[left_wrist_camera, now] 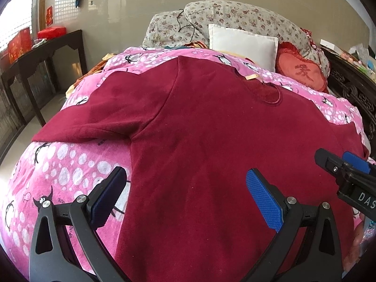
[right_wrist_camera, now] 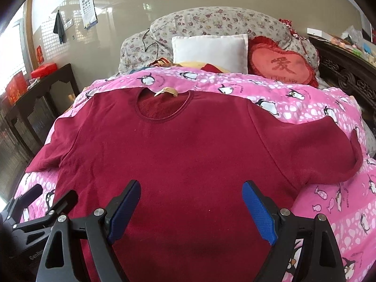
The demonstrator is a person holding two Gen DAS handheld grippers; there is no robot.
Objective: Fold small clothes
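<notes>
A dark red long-sleeved top [right_wrist_camera: 178, 155] lies spread flat, front up, on a pink penguin-print quilt [right_wrist_camera: 329, 211], neck opening [right_wrist_camera: 162, 105] at the far end, both sleeves out to the sides. It also shows in the left wrist view [left_wrist_camera: 211, 141]. My left gripper [left_wrist_camera: 185, 190] is open and empty, hovering over the top's lower left edge. My right gripper [right_wrist_camera: 191, 202] is open and empty over the lower middle of the top. The right gripper's tips show in the left wrist view [left_wrist_camera: 338, 162], and the left gripper shows at the lower left of the right wrist view [right_wrist_camera: 49, 197].
At the bed's head lie a floral duvet [right_wrist_camera: 211, 21], a white pillow [right_wrist_camera: 209, 51] and a red heart cushion [right_wrist_camera: 282, 65]. A dark console table [right_wrist_camera: 42, 87] with red boxes stands left. A carved dark headboard [right_wrist_camera: 347, 80] with clutter is right.
</notes>
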